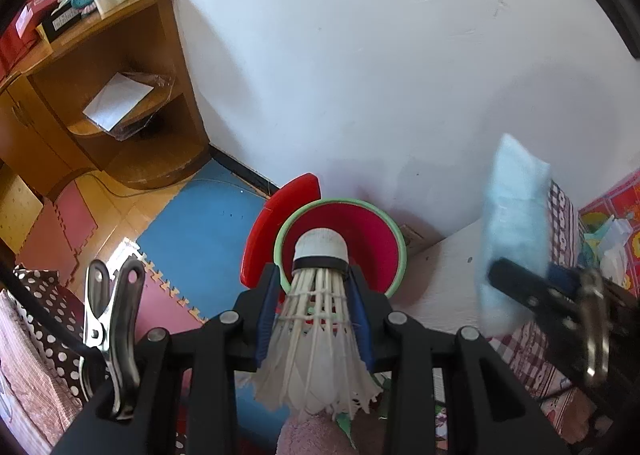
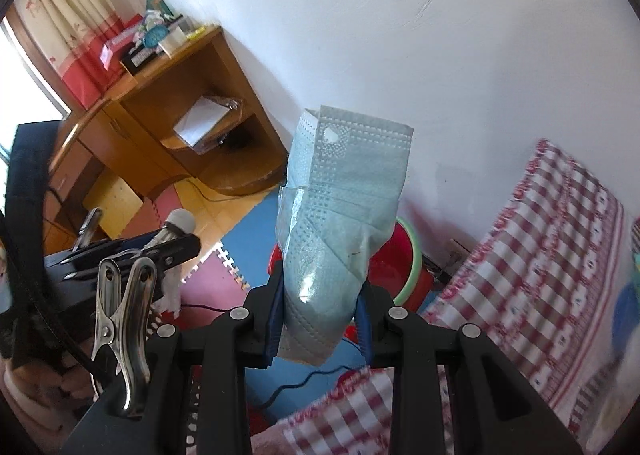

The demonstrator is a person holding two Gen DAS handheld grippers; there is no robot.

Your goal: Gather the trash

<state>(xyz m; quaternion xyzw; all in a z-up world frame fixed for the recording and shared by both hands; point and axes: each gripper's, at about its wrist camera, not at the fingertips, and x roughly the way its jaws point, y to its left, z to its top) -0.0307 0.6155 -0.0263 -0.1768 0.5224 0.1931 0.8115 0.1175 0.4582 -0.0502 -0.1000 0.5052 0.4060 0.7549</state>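
My left gripper (image 1: 316,287) is shut on a worn white shuttlecock (image 1: 318,319), cork end pointing forward, feathers trailing back. It hangs just above a red bin (image 1: 372,231) with a green rim and a red lid (image 1: 280,215) tipped open at its left. My right gripper (image 2: 320,295) is shut on a folded light-blue face mask (image 2: 344,191) in clear wrap, which stands up between the pads. The bin (image 2: 404,259) shows behind the mask. The right gripper with the mask (image 1: 516,223) appears blurred at the right of the left wrist view; the left gripper with the shuttlecock (image 2: 176,227) shows at the left of the right wrist view.
The bin stands on the floor against a white wall (image 1: 380,55). A wooden corner shelf (image 1: 132,95) with clutter stands to the left. Blue and pink foam mats (image 1: 200,231) cover the floor. A bed with a red checked cover (image 2: 540,255) lies to the right.
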